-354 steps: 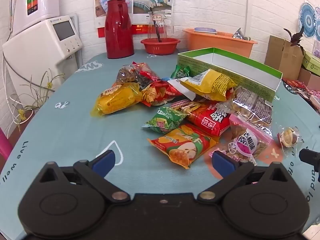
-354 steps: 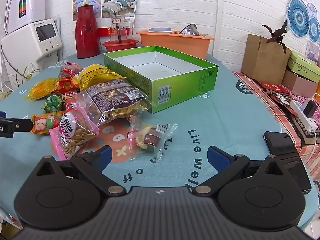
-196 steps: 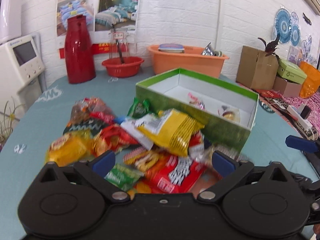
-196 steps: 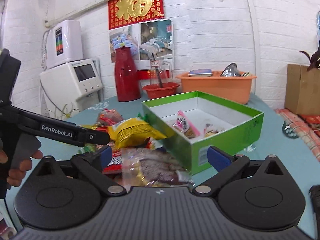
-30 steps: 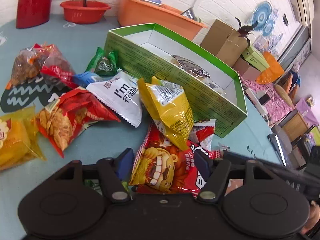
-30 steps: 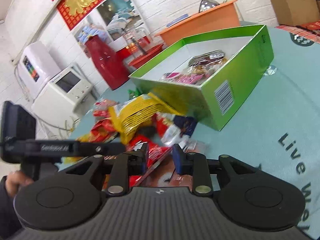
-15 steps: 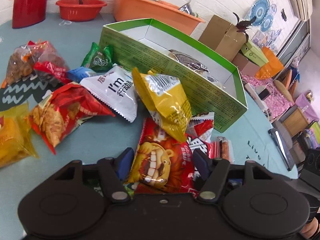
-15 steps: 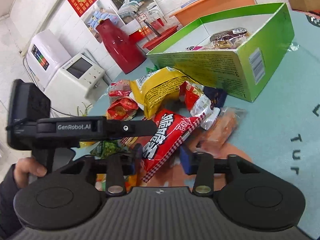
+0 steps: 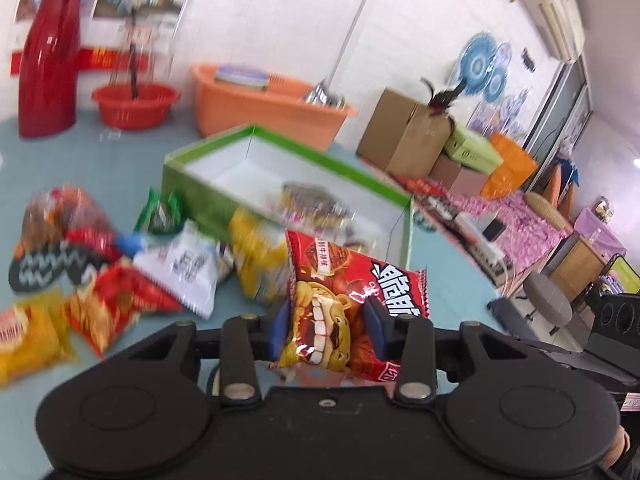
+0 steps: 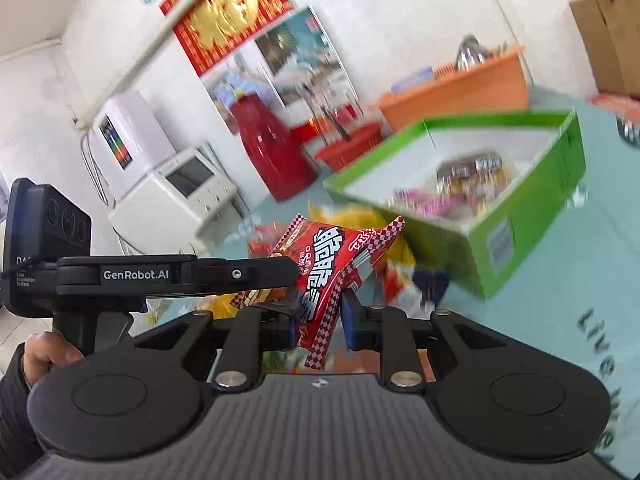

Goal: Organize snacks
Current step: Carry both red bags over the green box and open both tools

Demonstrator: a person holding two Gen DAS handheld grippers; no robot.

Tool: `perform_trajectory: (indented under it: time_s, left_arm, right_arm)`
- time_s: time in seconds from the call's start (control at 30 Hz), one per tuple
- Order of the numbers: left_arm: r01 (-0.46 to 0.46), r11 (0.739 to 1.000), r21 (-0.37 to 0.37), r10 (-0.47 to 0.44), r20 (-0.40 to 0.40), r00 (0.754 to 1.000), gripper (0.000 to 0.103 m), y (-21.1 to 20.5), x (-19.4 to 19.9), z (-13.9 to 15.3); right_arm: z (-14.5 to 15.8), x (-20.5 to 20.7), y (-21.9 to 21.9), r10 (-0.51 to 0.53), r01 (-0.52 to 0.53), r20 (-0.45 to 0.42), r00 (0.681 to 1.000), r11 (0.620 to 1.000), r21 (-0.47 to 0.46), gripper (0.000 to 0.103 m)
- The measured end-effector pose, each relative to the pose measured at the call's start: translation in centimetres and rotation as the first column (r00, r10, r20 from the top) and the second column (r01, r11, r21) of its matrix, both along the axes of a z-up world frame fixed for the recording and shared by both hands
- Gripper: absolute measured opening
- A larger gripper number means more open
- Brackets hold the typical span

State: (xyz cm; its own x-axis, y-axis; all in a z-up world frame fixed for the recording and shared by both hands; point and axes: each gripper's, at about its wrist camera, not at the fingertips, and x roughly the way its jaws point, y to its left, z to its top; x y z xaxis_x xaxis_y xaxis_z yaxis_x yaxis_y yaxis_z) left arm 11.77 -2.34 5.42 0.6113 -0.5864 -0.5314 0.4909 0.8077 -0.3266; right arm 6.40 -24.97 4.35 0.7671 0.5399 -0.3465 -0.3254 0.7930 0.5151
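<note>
Both hand-held grippers hold the same red bag (image 9: 340, 312) up off the desk (image 9: 120, 376). The left hand-held gripper (image 9: 327, 326) has its blue pads pressed on the bag's two sides; its jaws have just been closing and stand partly shut around it. The right hand-held gripper (image 10: 318, 318) pinches the bag's checkered edge, and its jaws have also just been closing, now nearly together. The bag has a cartoon face with big teeth and white Chinese writing. In the right wrist view the left tool's black arm reads "GenRobot.AI". The green box (image 9: 208, 200) sits behind the bag, with a few snacks inside. A yellow bag (image 9: 256, 256) and a white bag (image 9: 192, 276) lie beside the box. The desk has "Live Well" printed on it.
</note>
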Motion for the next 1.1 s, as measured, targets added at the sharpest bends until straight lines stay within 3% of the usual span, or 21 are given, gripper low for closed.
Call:
perform_trajectory:
  time_s: [0.17,0.3,0.67,0.83,0.87,0.9,0.93,0.97,1.0,1.1]
  left_arm:
    - [-0.023,0.998,-0.057,0.027,0.068,0.997,0.058,-0.8,2.4,2.7]
    - [-0.049,0.996,-0.071,0.055,0.086,0.995,0.059,-1.5,5.6,3.2]
    - [-0.069,0.994,-0.079,0.068,-0.011,0.998,0.058,-2.0,14.4,-0.5]
    - [-0.079,0.994,-0.07,0.076,-0.045,0.996,0.058,-2.1,17.1,-1.8]
    - [-0.083,0.994,-0.068,0.08,-0.049,0.996,0.06,-2.1,17.4,-2.0]
    - [-0.091,0.994,-0.066,0.088,-0.051,0.995,0.078,-2.0,17.6,-2.1]
    - [-0.101,0.993,-0.066,0.097,-0.052,0.994,0.103,-2.0,17.7,-2.2]
    - [-0.12,0.991,-0.062,0.117,-0.053,0.992,0.103,-1.9,17.7,-2.2]
    - [-0.146,0.988,-0.053,0.144,-0.043,0.989,0.103,-1.8,17.5,-2.1]
    - [-0.175,0.984,-0.032,0.175,-0.018,0.984,0.103,-1.3,16.9,-1.6]
  right_arm:
    - [2.9,2.6,-0.9,-0.025,0.026,0.11,0.994,1.0,-0.008,0.038]
    - [3.5,5.9,-1.5,-0.037,0.038,0.139,0.99,0.999,-0.006,0.038]
    - [-0.3,14.7,-2.9,-0.059,0.058,0.029,0.998,0.998,0.02,0.038]
    - [-1.4,16.8,-3.0,-0.061,0.061,-0.012,0.998,0.998,0.016,0.038]
    - [-1.7,17.2,-2.9,-0.059,0.06,-0.022,0.998,0.998,0.01,0.044]
    - [-1.8,17.6,-2.7,-0.057,0.057,-0.037,0.998,0.998,0.003,0.047]
    - [-2.0,17.9,-2.6,-0.055,0.054,-0.052,0.997,0.999,-0.007,0.058]
    - [-2.1,18.1,-2.5,-0.051,0.05,-0.059,0.997,0.999,-0.021,0.09]
    - [-2.1,18.2,-2.4,-0.045,0.043,-0.062,0.997,0.999,-0.031,0.103]
    - [-1.9,17.1,-2.6,-0.064,0.064,0.004,0.998,0.996,-0.061,0.103]
